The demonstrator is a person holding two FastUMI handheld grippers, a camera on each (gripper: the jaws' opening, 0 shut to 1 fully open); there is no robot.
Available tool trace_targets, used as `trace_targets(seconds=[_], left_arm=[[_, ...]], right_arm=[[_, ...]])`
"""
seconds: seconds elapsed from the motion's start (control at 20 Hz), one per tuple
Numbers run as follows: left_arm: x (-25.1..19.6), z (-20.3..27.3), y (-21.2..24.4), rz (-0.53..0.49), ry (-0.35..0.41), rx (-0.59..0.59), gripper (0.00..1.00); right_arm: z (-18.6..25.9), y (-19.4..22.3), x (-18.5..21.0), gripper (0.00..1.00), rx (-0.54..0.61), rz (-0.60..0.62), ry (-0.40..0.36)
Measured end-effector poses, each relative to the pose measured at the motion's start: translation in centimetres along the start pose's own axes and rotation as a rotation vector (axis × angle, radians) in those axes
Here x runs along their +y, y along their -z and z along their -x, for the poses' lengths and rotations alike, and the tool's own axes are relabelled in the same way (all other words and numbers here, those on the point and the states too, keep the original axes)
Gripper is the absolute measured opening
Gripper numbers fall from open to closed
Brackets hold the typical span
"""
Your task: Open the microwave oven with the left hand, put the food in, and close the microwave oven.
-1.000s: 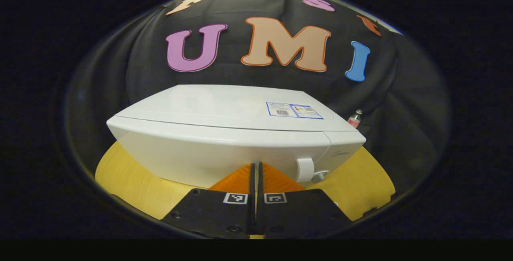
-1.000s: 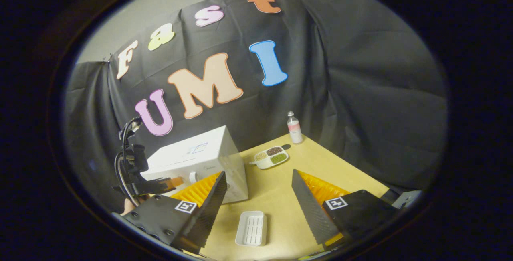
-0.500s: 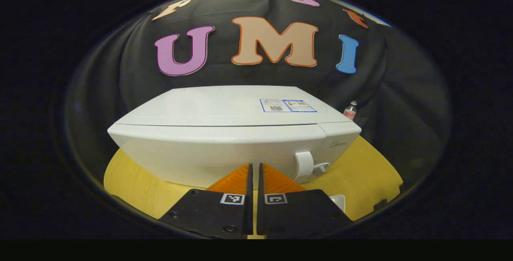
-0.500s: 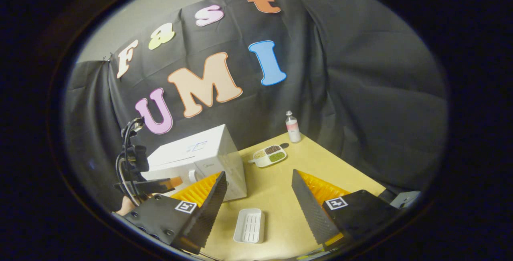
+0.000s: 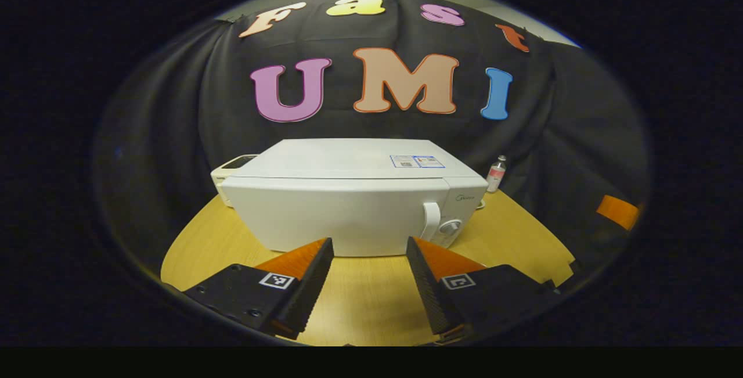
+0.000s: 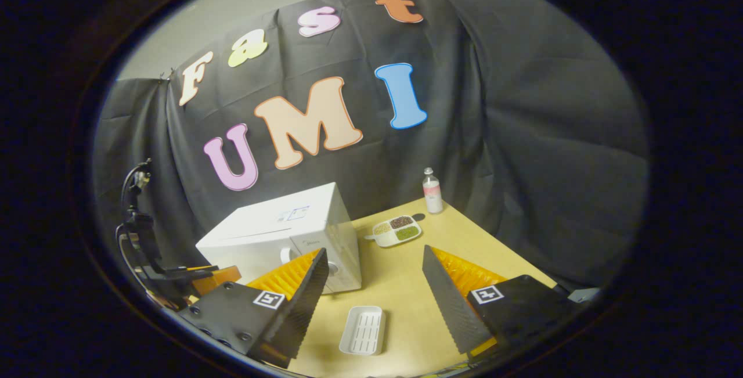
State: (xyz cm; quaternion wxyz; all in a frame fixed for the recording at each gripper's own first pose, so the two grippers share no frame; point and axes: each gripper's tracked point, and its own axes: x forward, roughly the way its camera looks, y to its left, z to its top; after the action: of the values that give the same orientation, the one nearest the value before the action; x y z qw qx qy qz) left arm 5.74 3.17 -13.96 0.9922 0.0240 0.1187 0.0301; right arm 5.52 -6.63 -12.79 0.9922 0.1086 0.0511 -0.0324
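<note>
both grippers spread, holding nothing. left gripper hangs over the table, well short of the white microwave, door shut, handle at its right. right gripper above a white tray; food dish sits right of the microwave, bottle behind it.

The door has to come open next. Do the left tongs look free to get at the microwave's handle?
Probably yes. The left tongs are open, facing the microwave, with bare table between them and the handle.
</note>
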Motion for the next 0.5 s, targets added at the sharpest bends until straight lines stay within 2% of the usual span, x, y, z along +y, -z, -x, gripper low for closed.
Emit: trace_targets(seconds=[0.05, 0.1, 0.15, 0.25, 0.5], left_arm=[[0.5, 0.9, -0.4, 0.0, -0.02, -0.019, 0.8], [1.3, 2.2, -0.7, 0.003, -0.056, -0.037, 0.92], [1.7, 2.7, -1.4, 0.01, -0.077, -0.068, 1.0], [2.2, 4.2, -2.7, 0.031, -0.111, -0.119, 0.96], [3.9, 6.1, -5.0, 0.035, -0.171, -0.188, 0.97]], right_arm=[[0.0, -0.2, 0.3, 0.91, -0.003, 0.007, -0.01], [0.0, -0.6, 0.7, 0.91, -0.008, 0.016, -0.022], [0.0, -0.9, 1.0, 0.91, -0.015, 0.028, -0.033], [-0.1, -1.8, 1.7, 0.92, -0.033, 0.054, -0.055], [0.1, -4.7, 3.5, 0.92, -0.101, 0.112, -0.117]])
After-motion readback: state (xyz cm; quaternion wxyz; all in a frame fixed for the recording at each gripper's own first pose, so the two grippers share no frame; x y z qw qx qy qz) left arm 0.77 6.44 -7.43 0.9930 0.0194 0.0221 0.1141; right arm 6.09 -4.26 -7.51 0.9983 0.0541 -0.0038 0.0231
